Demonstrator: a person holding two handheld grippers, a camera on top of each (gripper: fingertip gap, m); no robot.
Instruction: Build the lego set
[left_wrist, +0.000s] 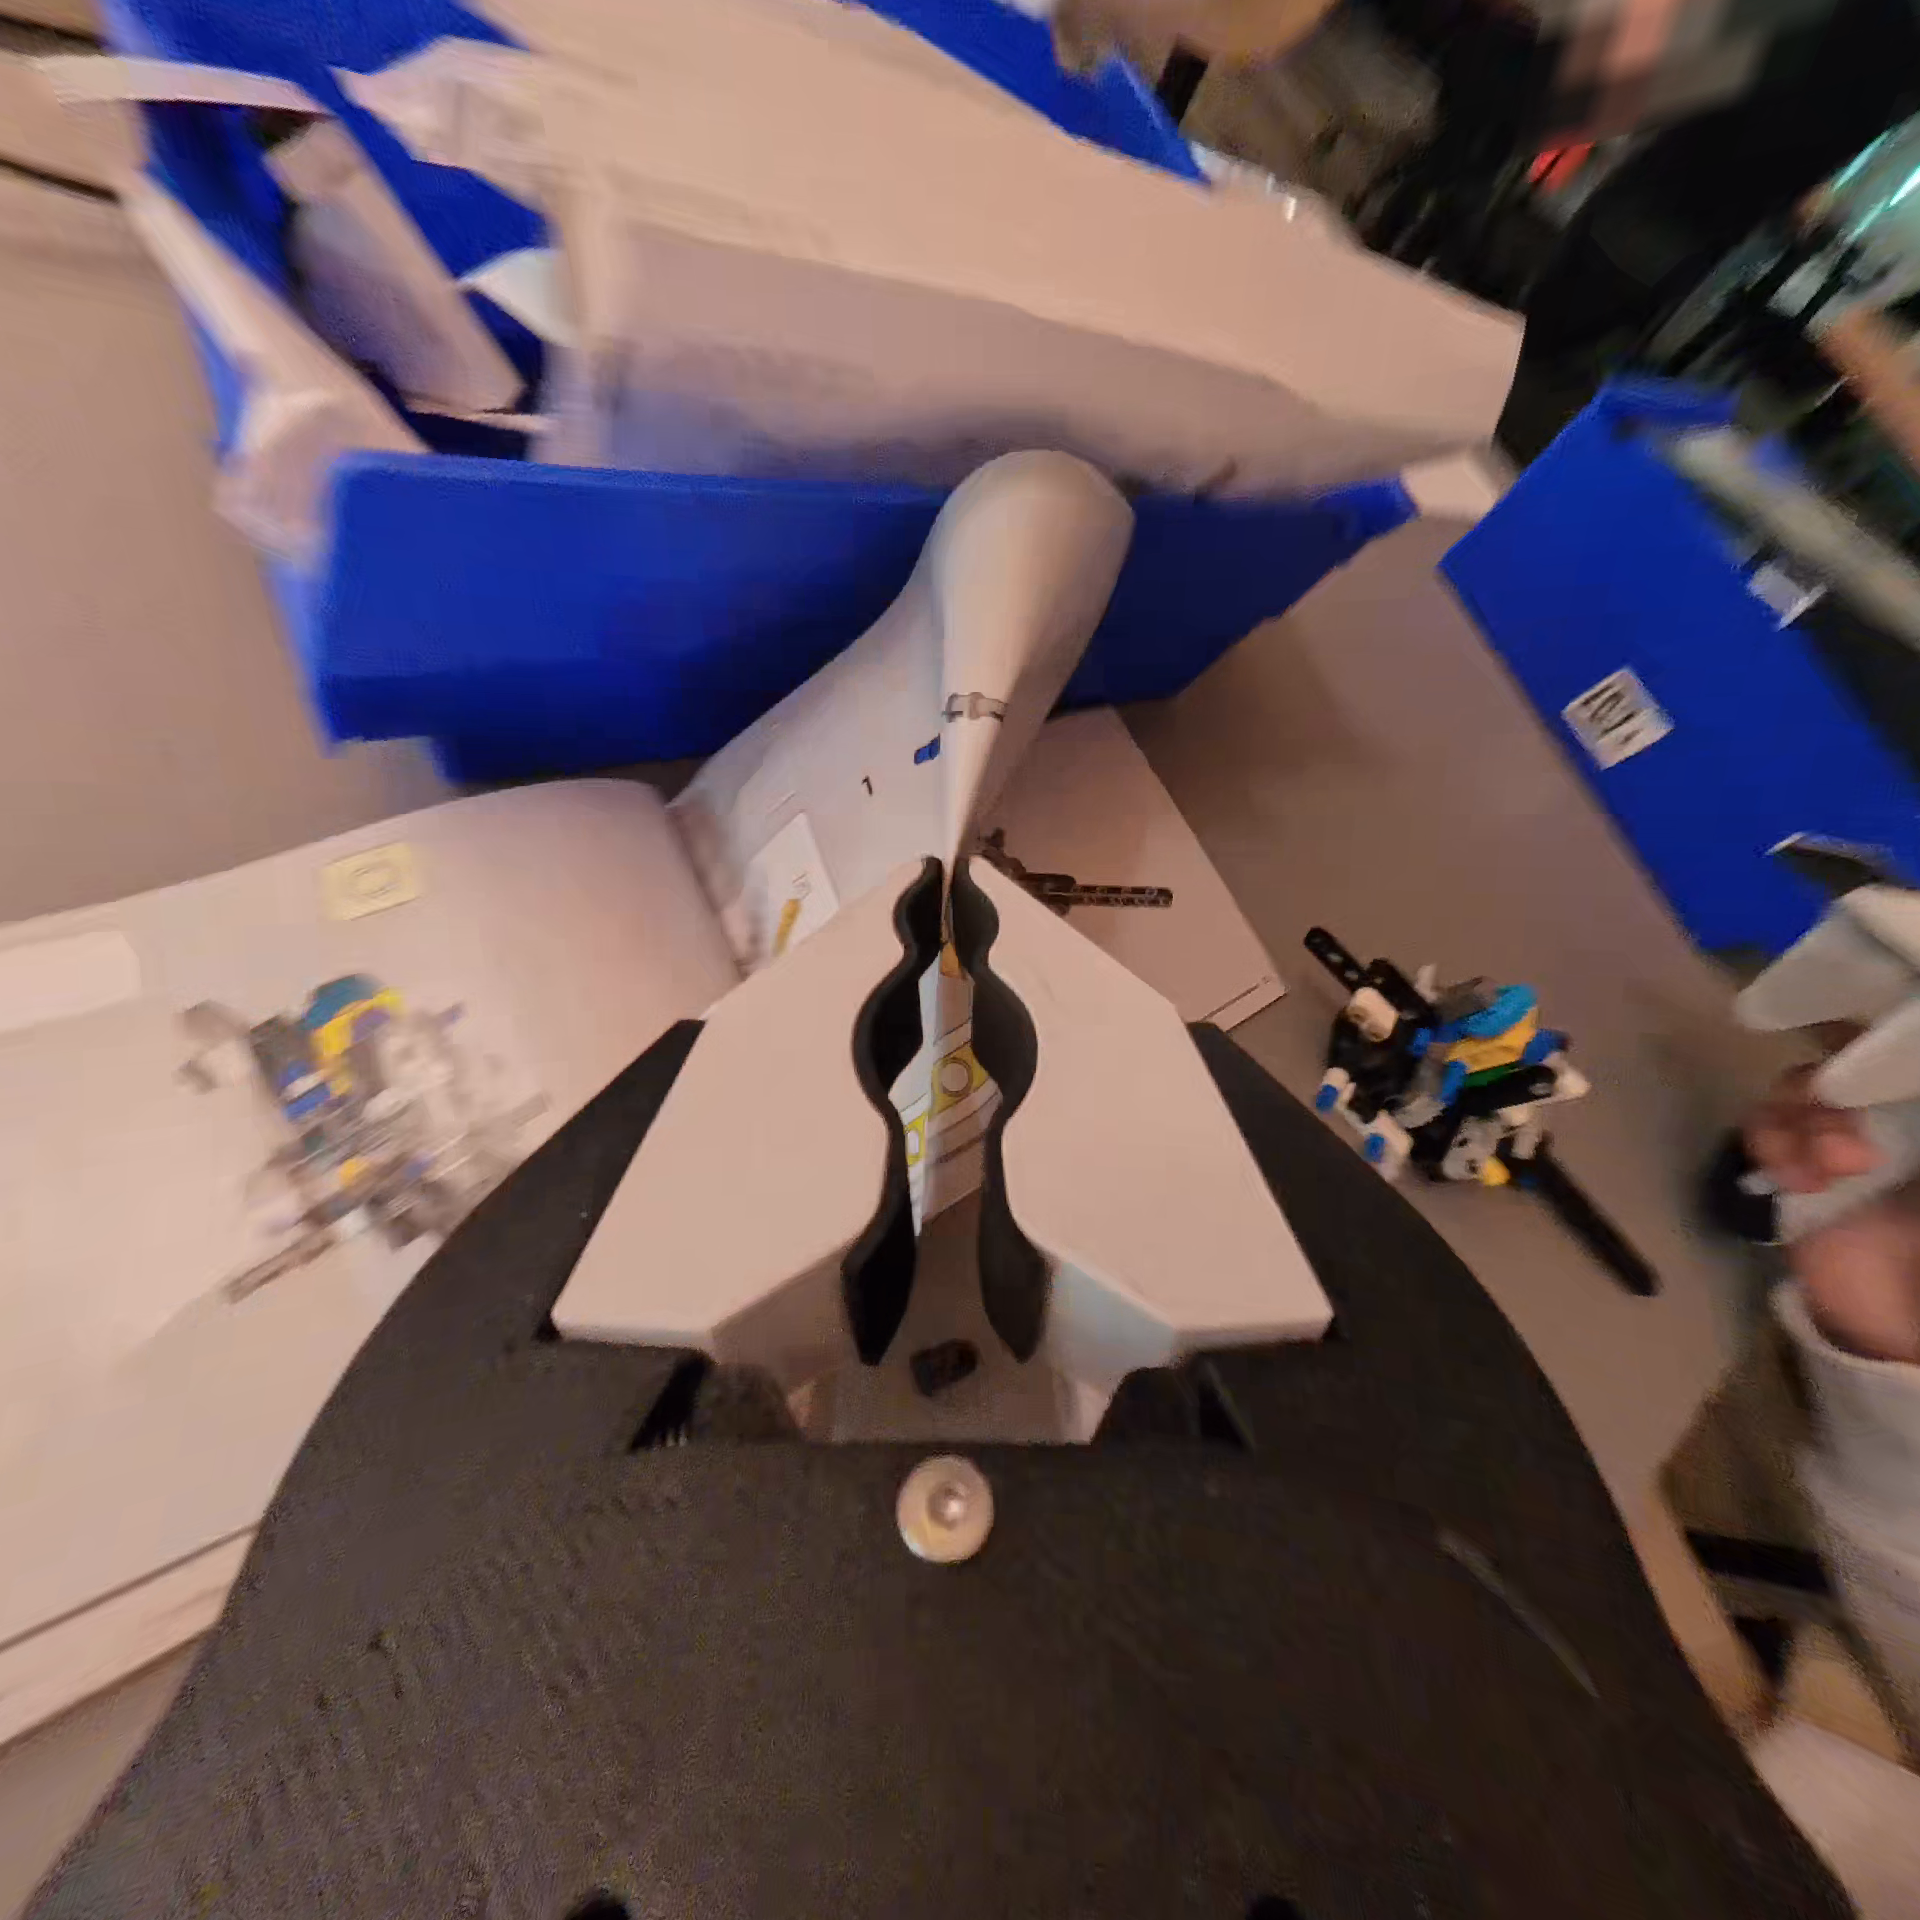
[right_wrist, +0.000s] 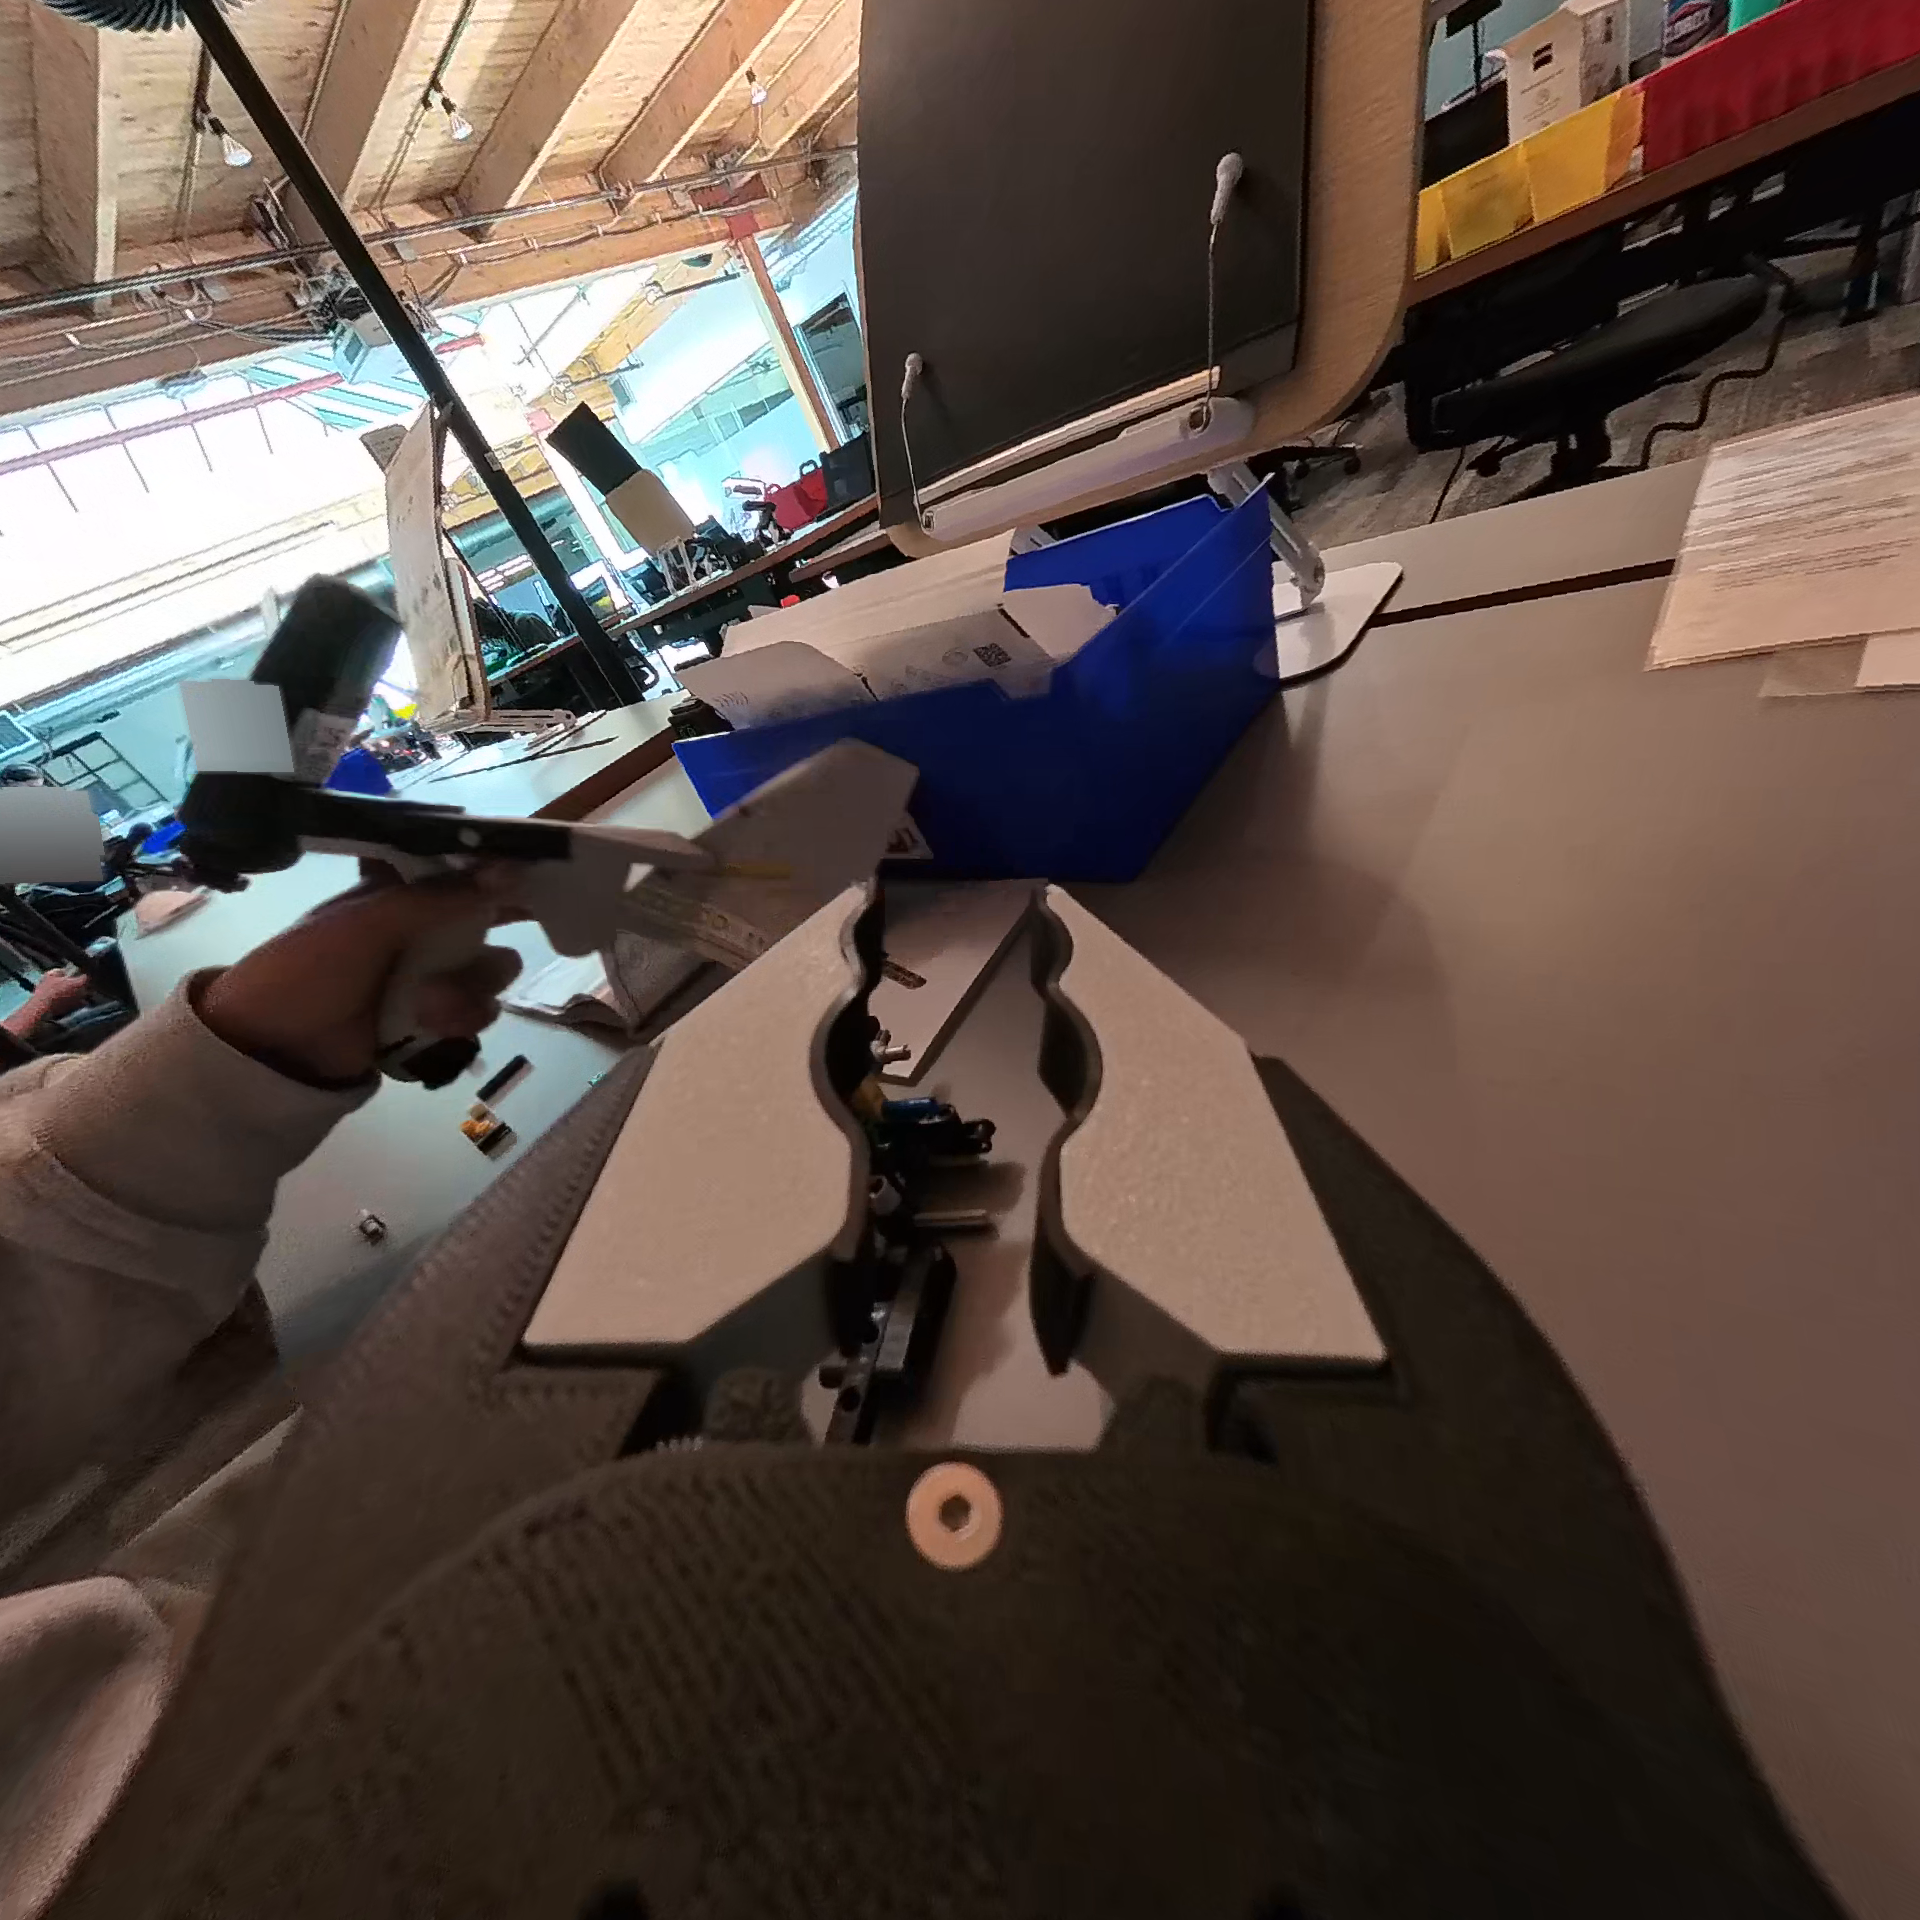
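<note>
The left gripper (left_wrist: 948, 883) is pinching a page (left_wrist: 1023, 592) of the instruction booklet (left_wrist: 436, 935); its pale grey fingers (left_wrist: 769, 1132) are pressing together at the tips with the thin paper sheet clamped between them; the dark scalloped inner pads are bulging apart lower down, with the printed page edge showing in the gap. The page is curling upward and away from the tips in a loose roll; the rest of the booklet is lying open and flat on the grey table (left_wrist: 1382, 727), just beyond the fingertips. In the right wrist view, a hand (right_wrist: 416, 977) in a light sleeve is gripping the handle of this tool, holding it roughly level above the table.

The right gripper (right_wrist: 951, 904) is standing with its fingers apart, a clear gap between the tips; it is holding nothing. The fingers are matt, grainy grey plastic on a rough black printed body with one pale screw.

The partly built lego model (left_wrist: 1444, 1070), blue, yellow, black and white, is sitting on the table to the right of the booklet, directly beneath the right gripper's spread fingers (right_wrist: 727, 1143). A blue plastic bin (left_wrist: 623, 613) holding white cardboard boxes is standing behind the booklet; a second blue bin (left_wrist: 1683, 665) is standing farther right.
</note>
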